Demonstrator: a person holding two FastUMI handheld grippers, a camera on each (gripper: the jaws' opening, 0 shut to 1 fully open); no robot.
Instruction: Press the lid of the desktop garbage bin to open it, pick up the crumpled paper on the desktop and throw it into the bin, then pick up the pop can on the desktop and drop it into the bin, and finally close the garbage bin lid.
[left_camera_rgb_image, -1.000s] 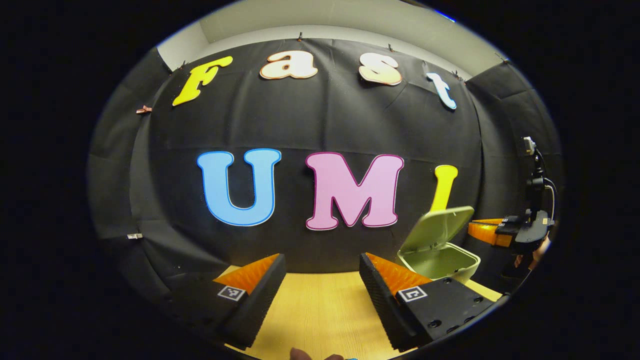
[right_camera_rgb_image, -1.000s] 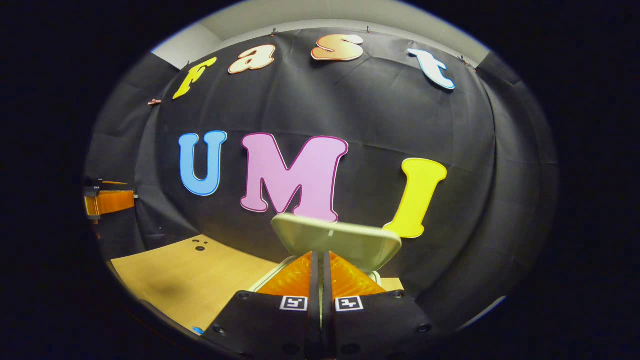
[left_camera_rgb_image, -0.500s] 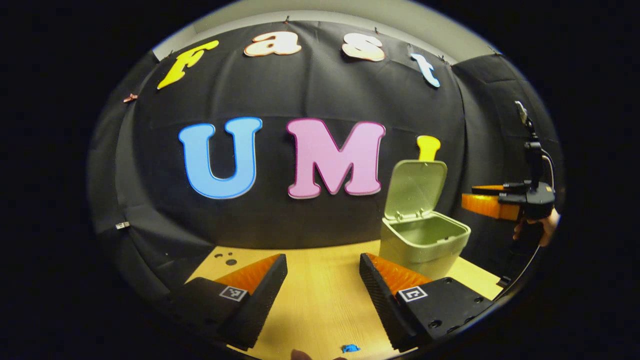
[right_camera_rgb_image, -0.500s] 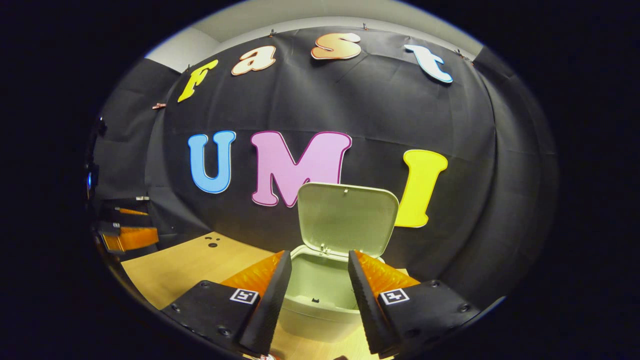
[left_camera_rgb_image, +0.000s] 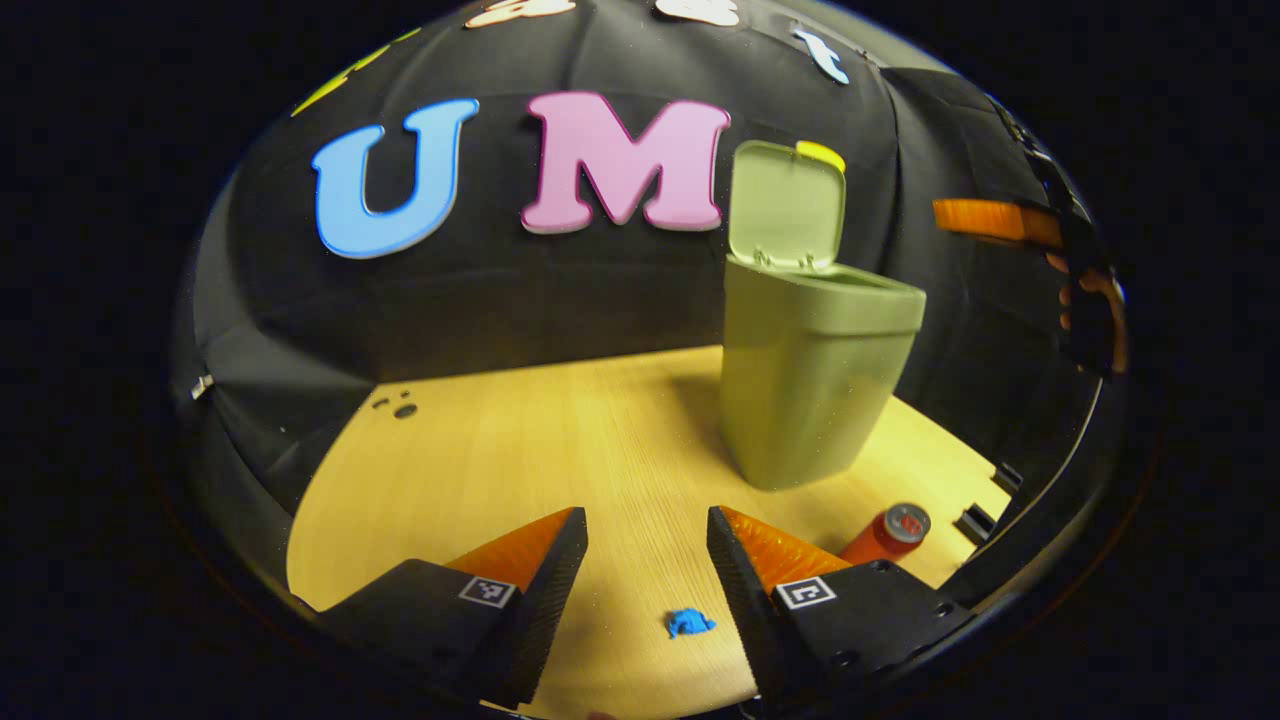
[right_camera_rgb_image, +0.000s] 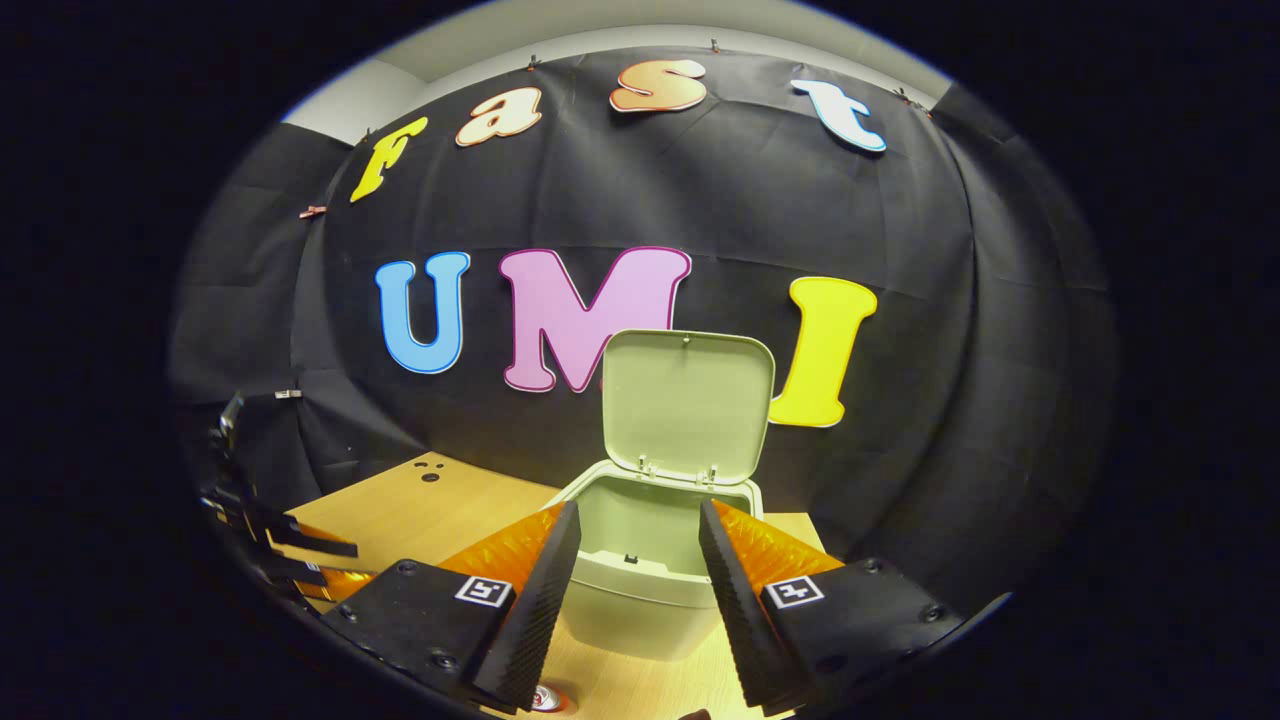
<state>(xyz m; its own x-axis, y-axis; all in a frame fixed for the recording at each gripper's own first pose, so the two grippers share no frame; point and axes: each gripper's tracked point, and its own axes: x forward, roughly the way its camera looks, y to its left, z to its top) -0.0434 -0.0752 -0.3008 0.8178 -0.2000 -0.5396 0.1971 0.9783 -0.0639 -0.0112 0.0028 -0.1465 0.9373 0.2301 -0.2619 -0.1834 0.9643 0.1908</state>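
Since a second ago our left tool has tipped downward, so its view now takes in the table rather than the wall, and our right tool, which was clenched against the lid, has let go and spread. The lid now stands upright on its rear hinge, so we judge the opening step done.

In the left gripper view the green garbage bin stands at about 2 o'clock from our left tool, its mouth open upward to receive what we drop. The pop can lies on its side at 3 o'clock, near the bin's foot and close to the table's edge. A small blue crumpled scrap, which we take for the paper, lies on the table just below the gap between the left tool's spread fingers, untouched; the tool is released and holds nothing, angled down, we judge, to come onto it.

In the right gripper view our right tool hangs released and empty in front of the bin's open mouth, fingers either side of the rim, clear of the lid so it stays up.
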